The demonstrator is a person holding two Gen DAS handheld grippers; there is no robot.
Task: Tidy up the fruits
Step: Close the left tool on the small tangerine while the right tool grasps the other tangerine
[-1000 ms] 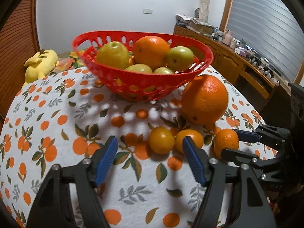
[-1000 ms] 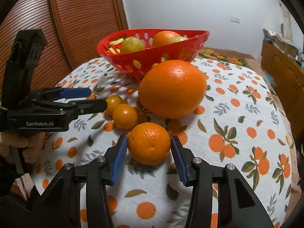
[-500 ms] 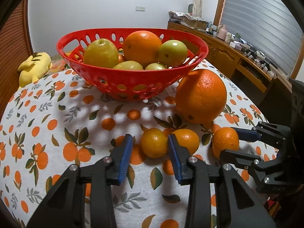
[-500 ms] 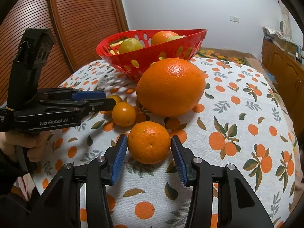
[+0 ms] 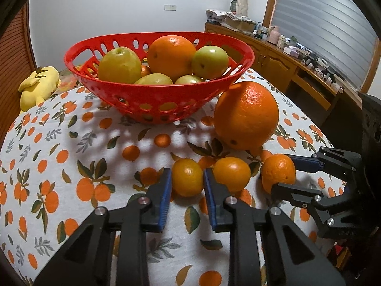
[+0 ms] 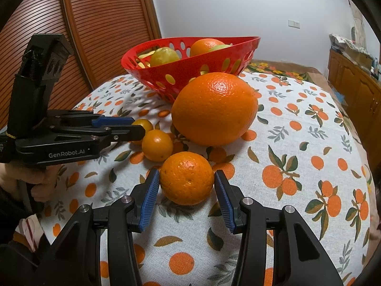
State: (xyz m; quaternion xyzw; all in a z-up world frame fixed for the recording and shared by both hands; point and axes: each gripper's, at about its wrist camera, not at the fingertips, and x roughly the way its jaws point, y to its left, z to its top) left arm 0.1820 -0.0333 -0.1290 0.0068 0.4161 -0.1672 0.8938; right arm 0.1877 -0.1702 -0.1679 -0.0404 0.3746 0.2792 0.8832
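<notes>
My left gripper (image 5: 187, 183) is shut on a small smooth orange (image 5: 187, 180) that rests on the orange-print tablecloth, its blue pads pressing both sides. A second small orange (image 5: 232, 172) lies just to its right. My right gripper (image 6: 187, 186) is shut on a rough-skinned mandarin (image 6: 187, 177), also on the cloth. From the right wrist view, the left gripper (image 6: 138, 125) comes in from the left with its small orange (image 6: 144, 124). Behind stands a large orange (image 5: 246, 114). The red perforated basket (image 5: 162, 100) holds an orange and several green-yellow fruits.
A yellow plush toy (image 5: 39, 87) lies at the table's far left edge. A wooden sideboard (image 5: 285, 64) with clutter runs along the right wall. A slatted wooden door (image 6: 95, 23) stands behind the table. A hand (image 6: 40, 181) holds the left gripper's handle.
The left gripper's jaws closed from wide open onto the small orange as it edged forward. The right gripper stayed put on the mandarin.
</notes>
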